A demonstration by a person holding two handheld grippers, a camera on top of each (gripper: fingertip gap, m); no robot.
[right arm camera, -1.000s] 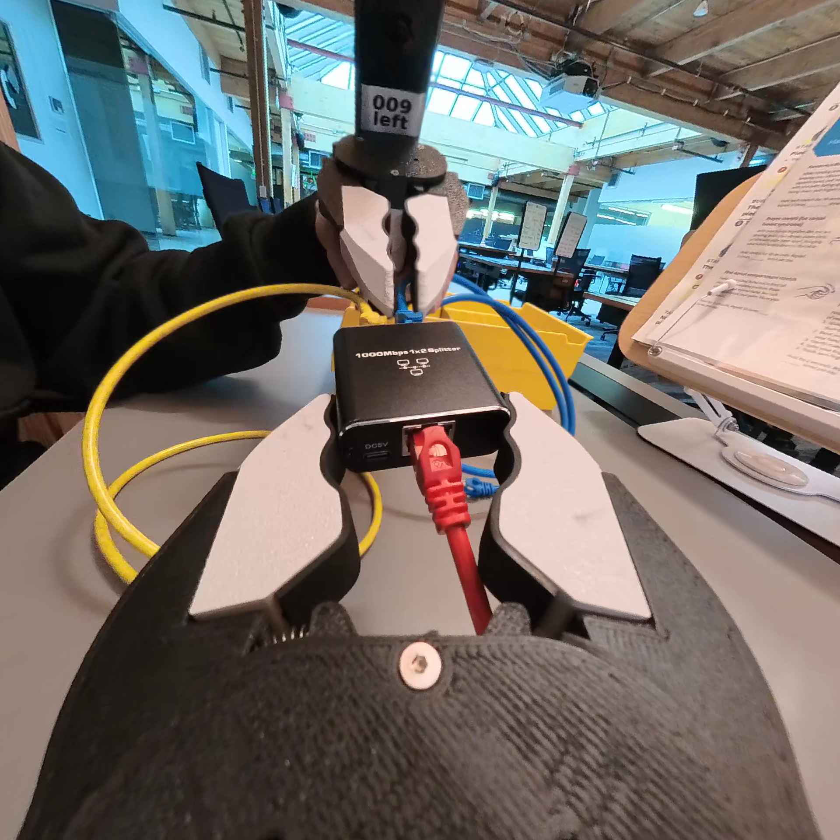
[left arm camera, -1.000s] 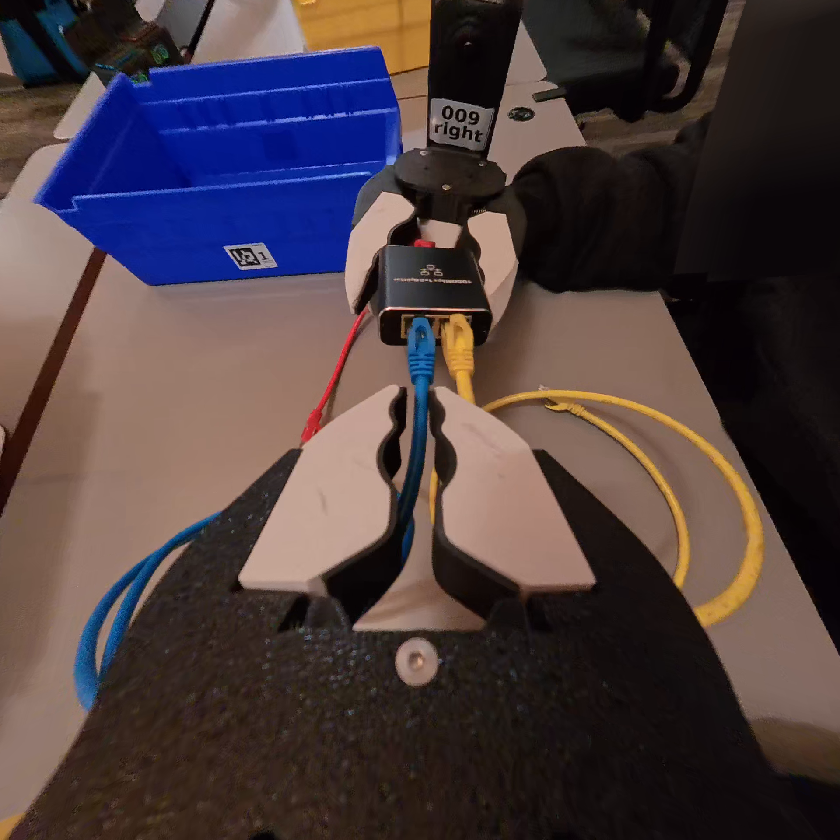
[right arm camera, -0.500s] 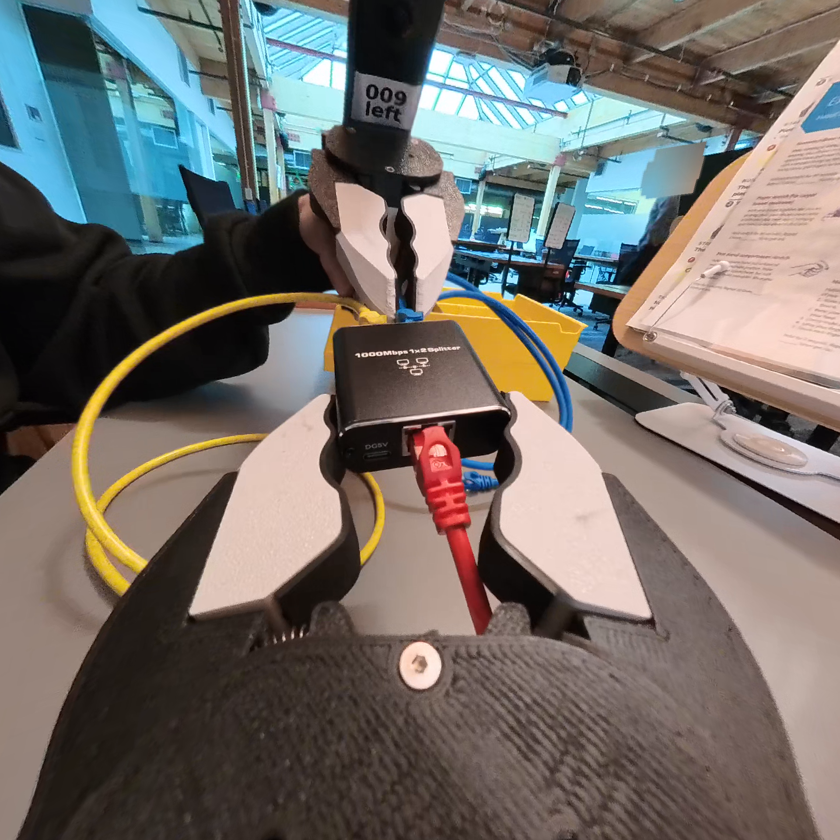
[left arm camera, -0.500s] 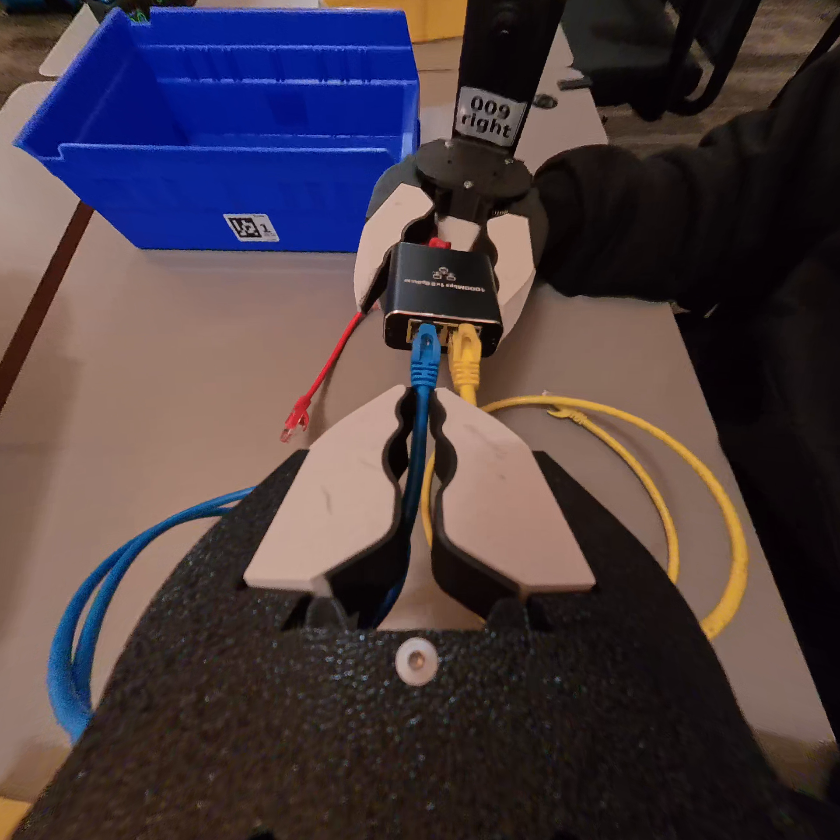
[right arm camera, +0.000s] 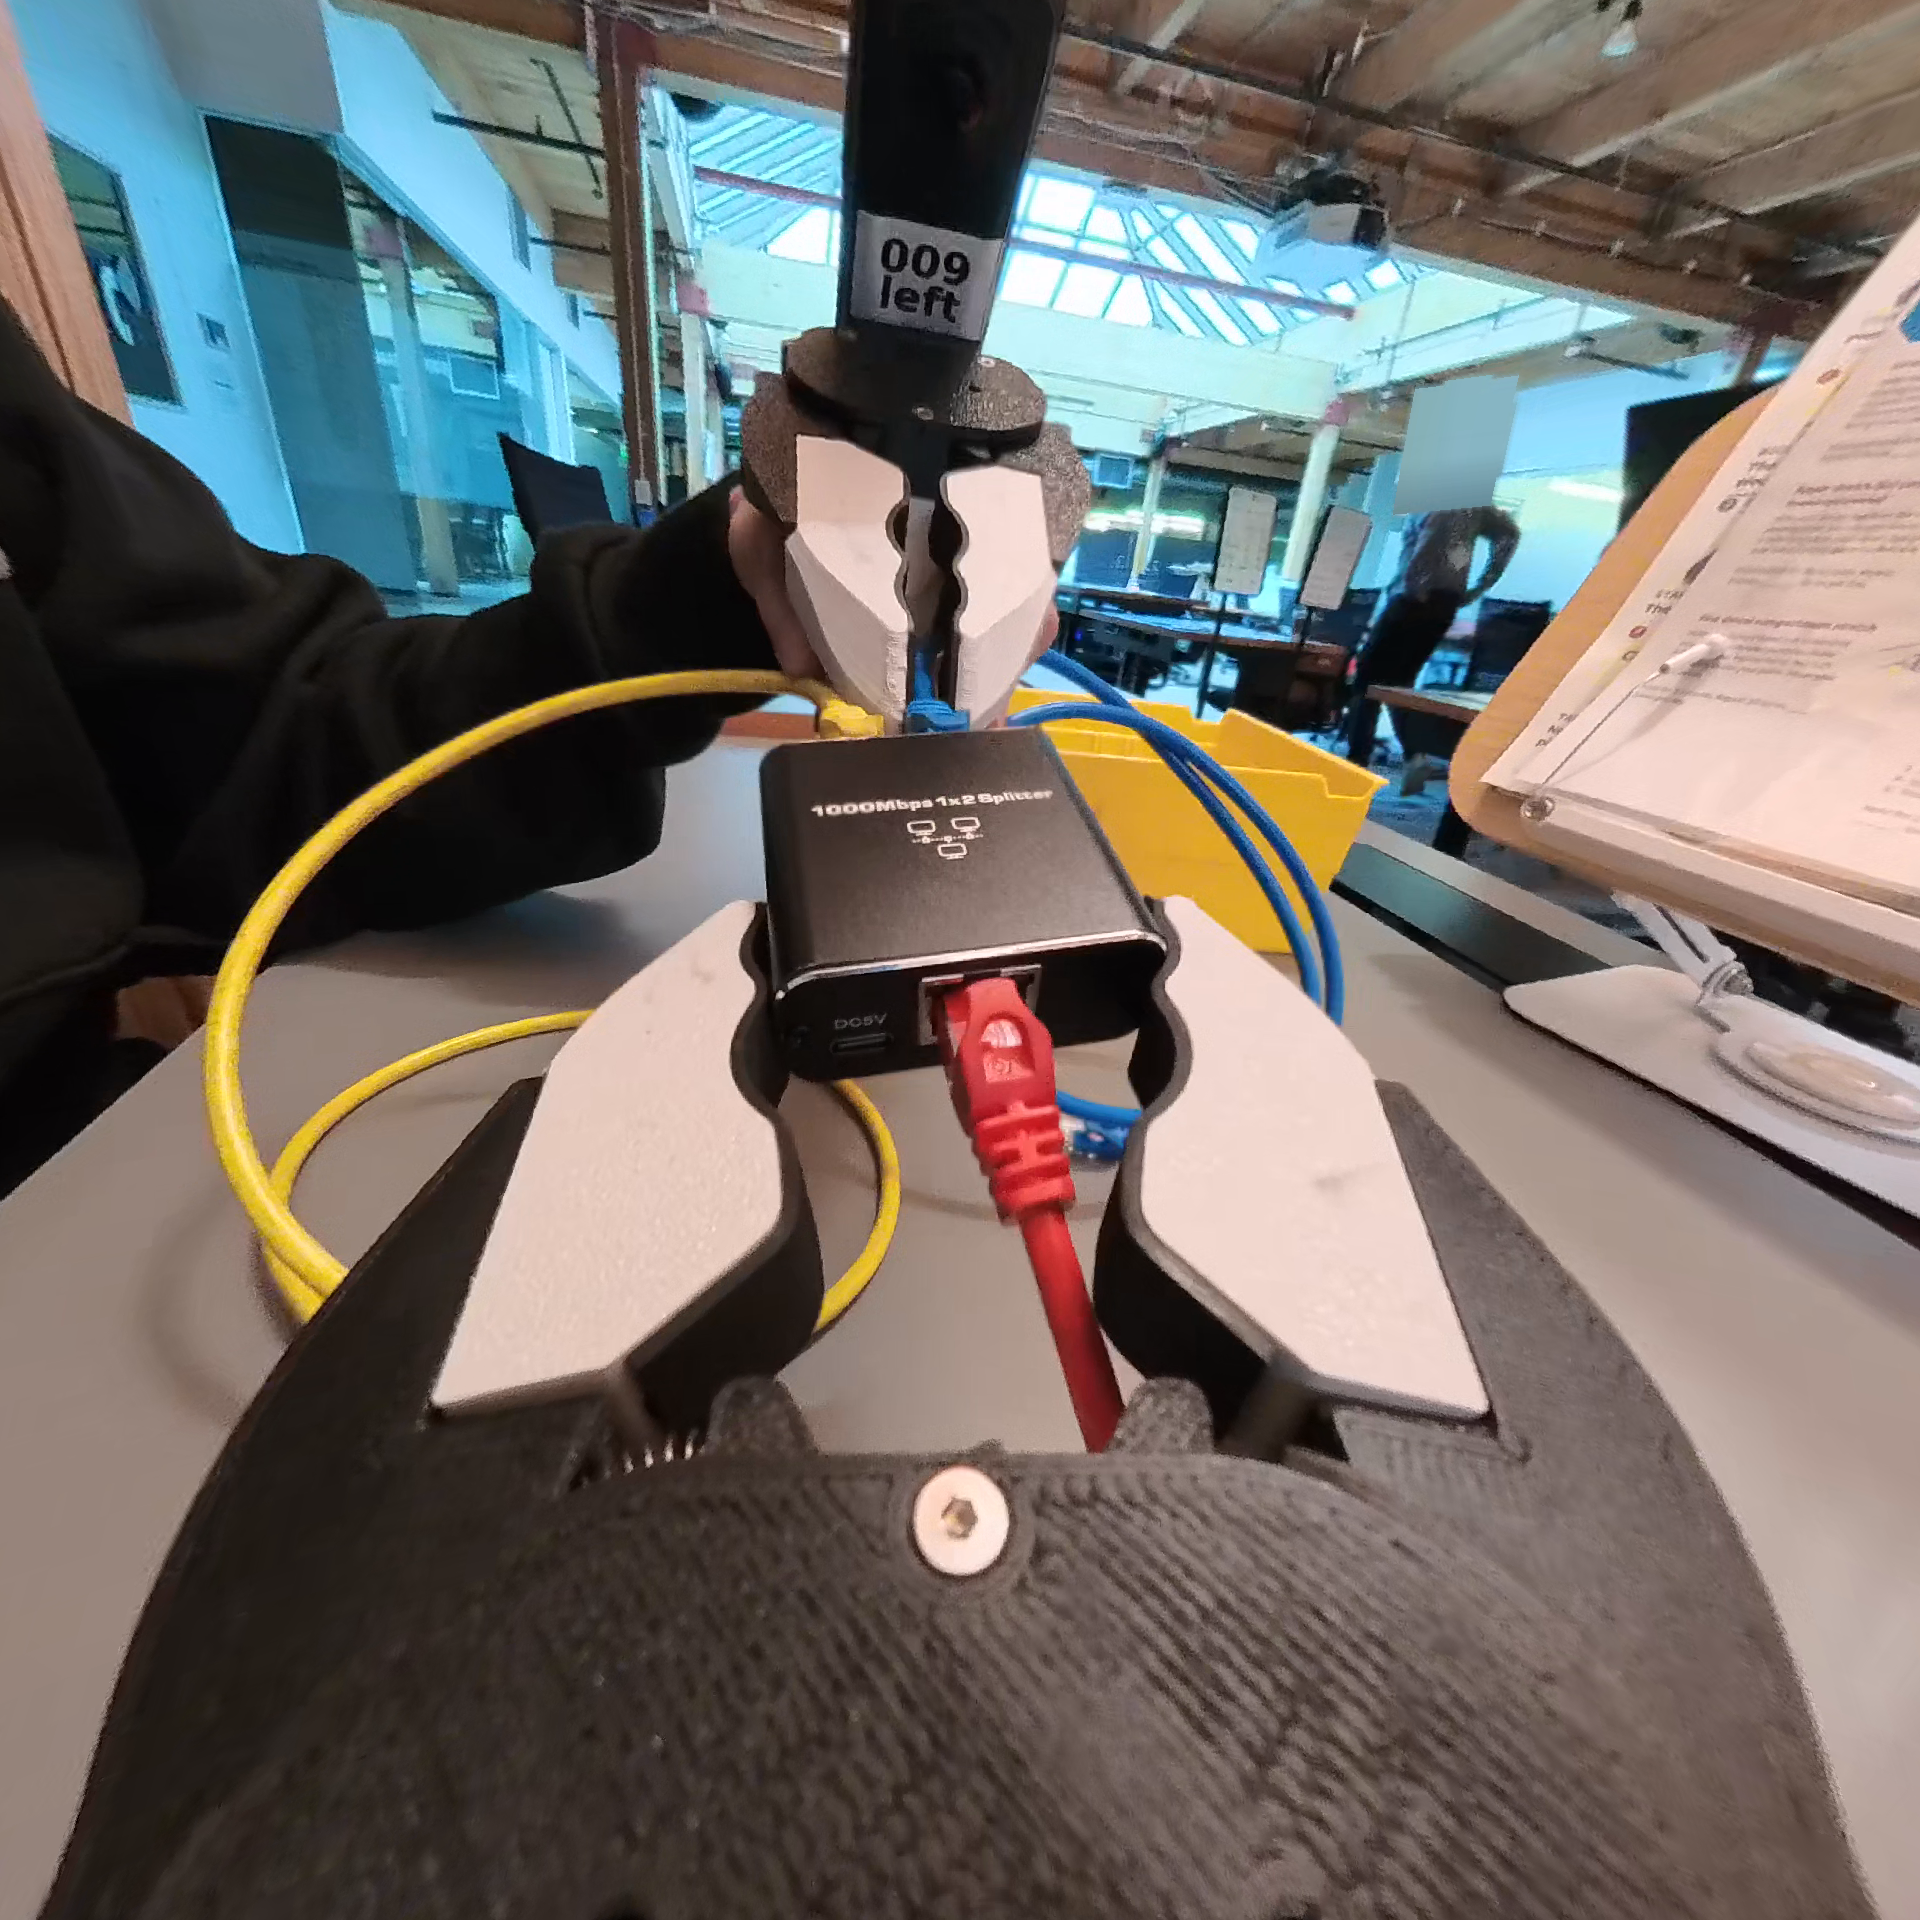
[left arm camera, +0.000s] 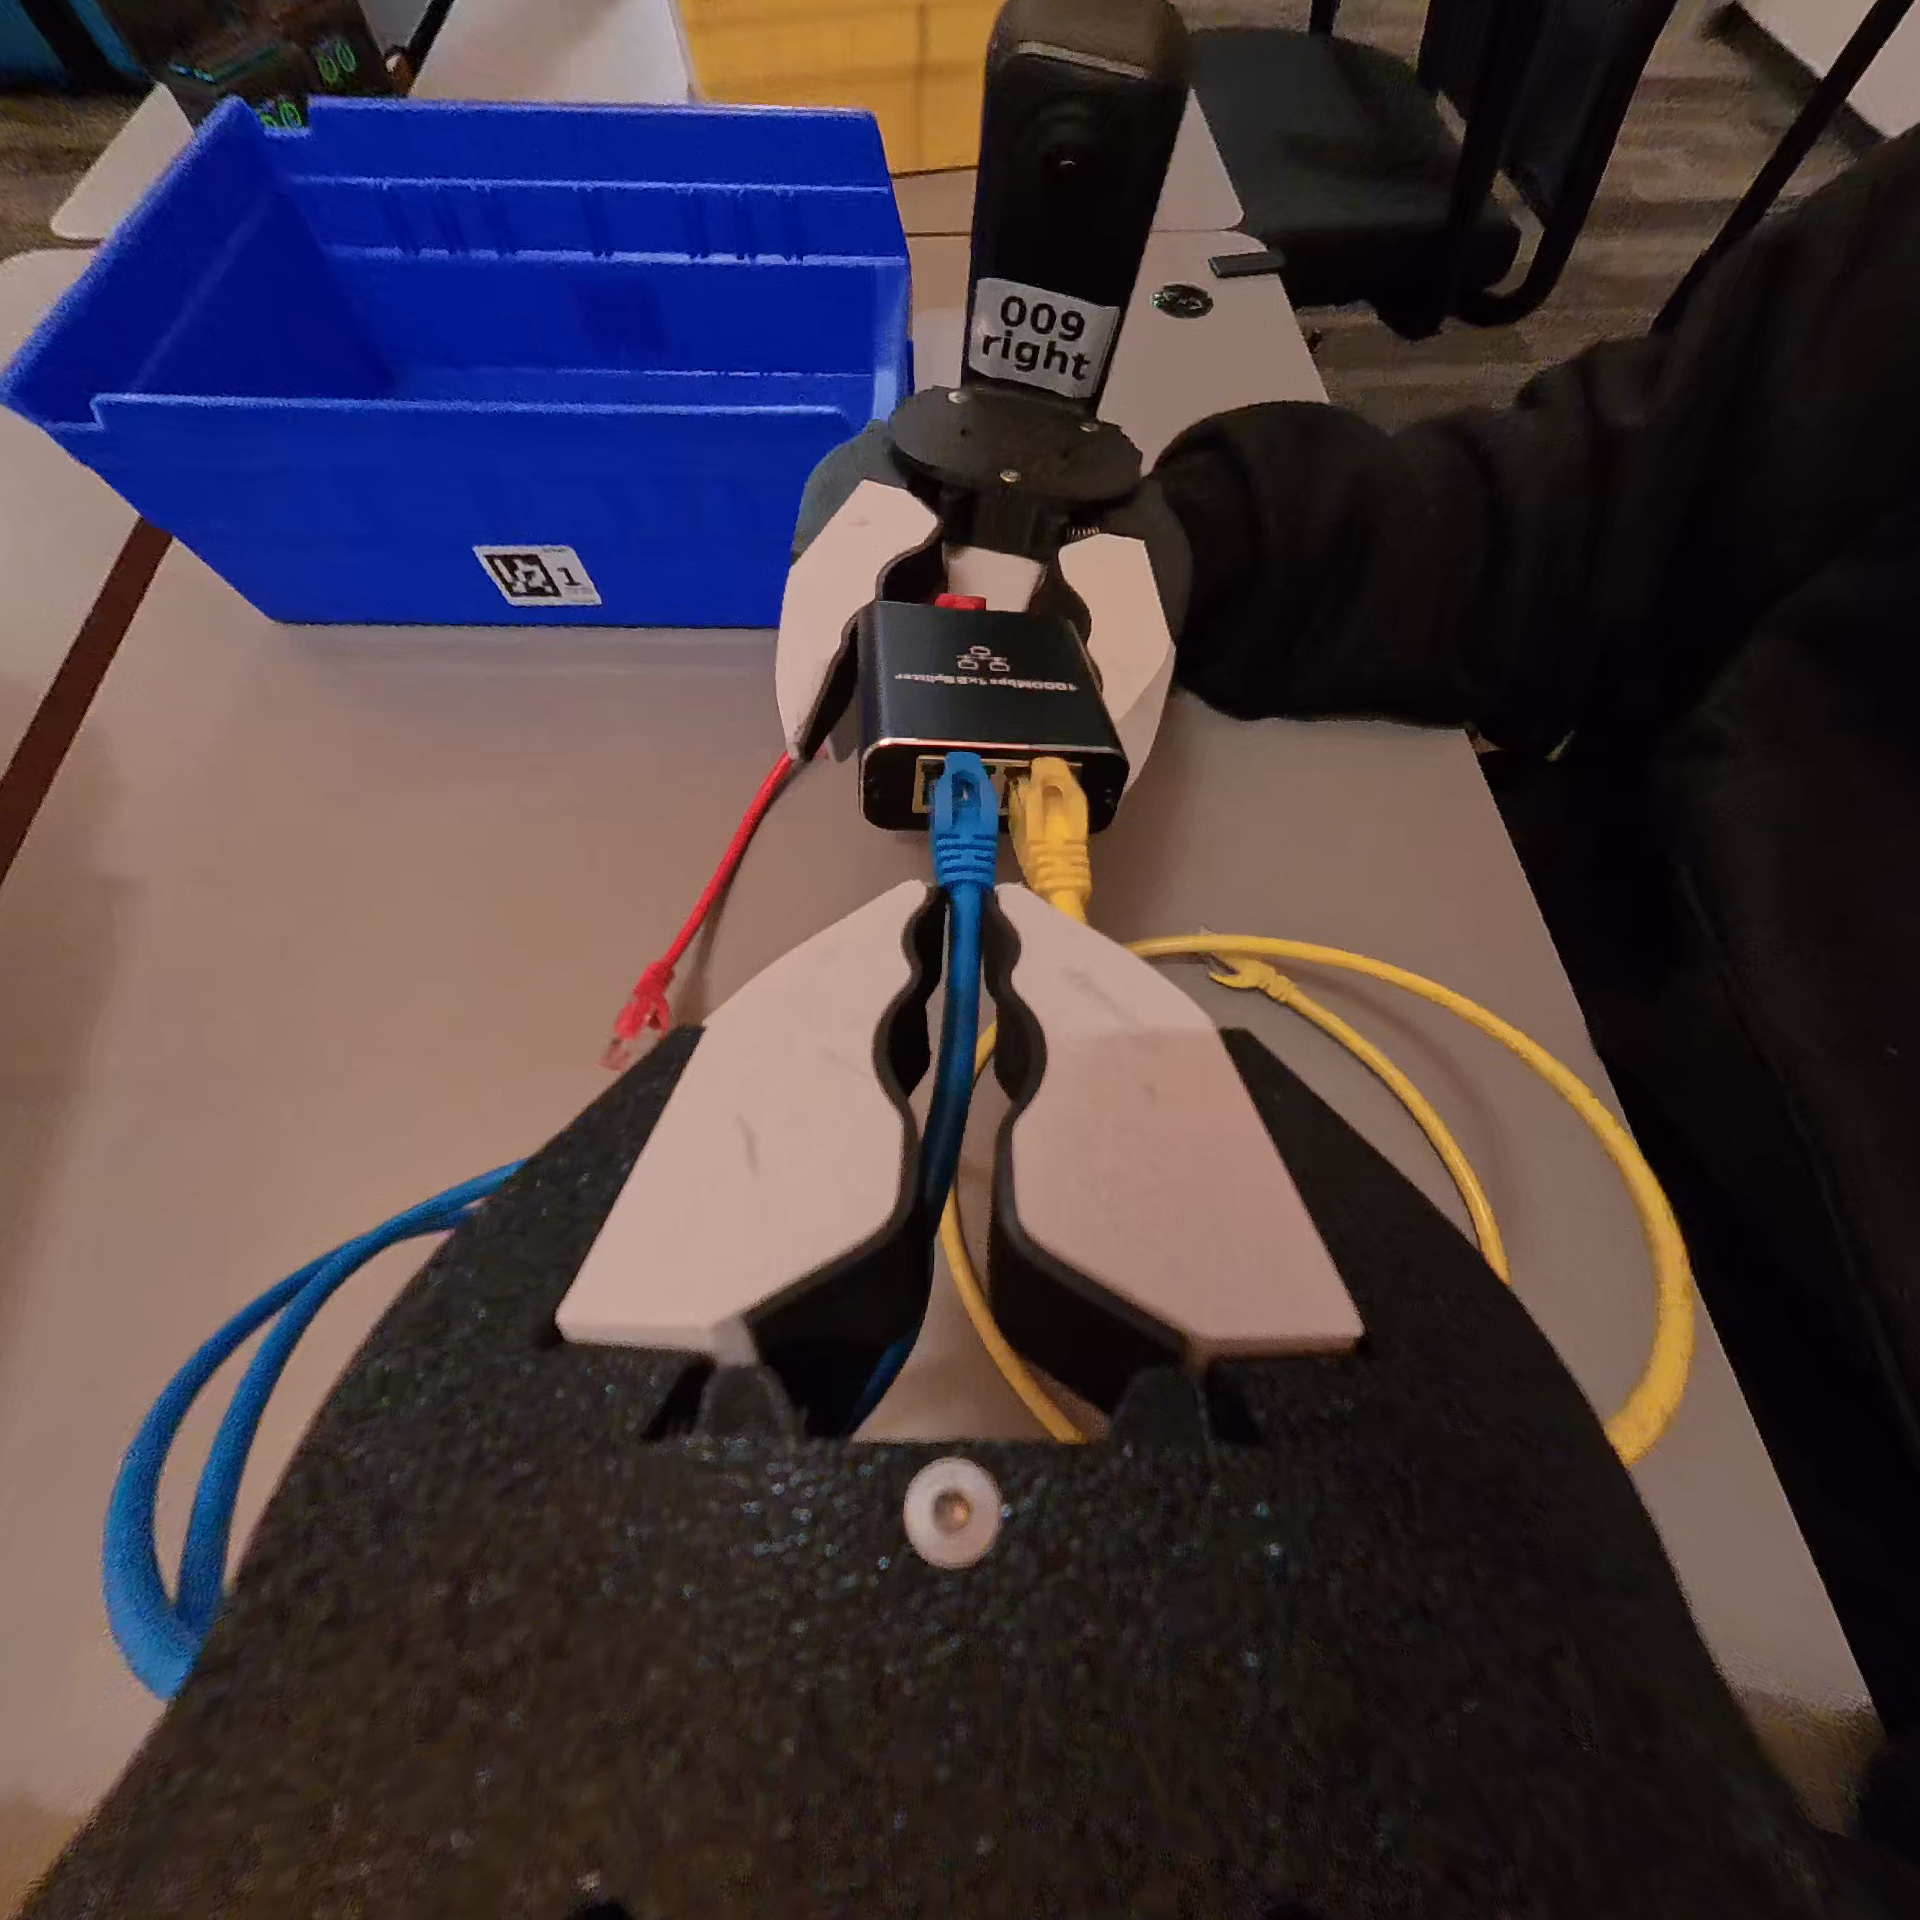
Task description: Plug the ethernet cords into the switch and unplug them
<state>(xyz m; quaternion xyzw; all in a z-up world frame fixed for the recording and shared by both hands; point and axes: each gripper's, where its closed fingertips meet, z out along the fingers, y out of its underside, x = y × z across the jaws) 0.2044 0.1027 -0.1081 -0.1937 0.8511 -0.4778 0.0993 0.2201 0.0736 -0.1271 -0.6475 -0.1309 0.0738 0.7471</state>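
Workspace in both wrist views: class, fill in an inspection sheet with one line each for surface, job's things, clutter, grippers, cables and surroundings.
Surface: plain grey tabletop.
Job's things: small black metal switch box with blue, yellow and red plugs seated.
Clutter: open blue plastic bin; yellow plastic bin; document stand holding printed pages.
Grippers: left gripper, fingers shut on the blue cord; right gripper, fingers clamping the box's sides.
Cables: blue ethernet cord, yellow ethernet cord looped on the table, red ethernet cord.
Surroundings: open office, desks, chairs, timber ceiling with skylights.
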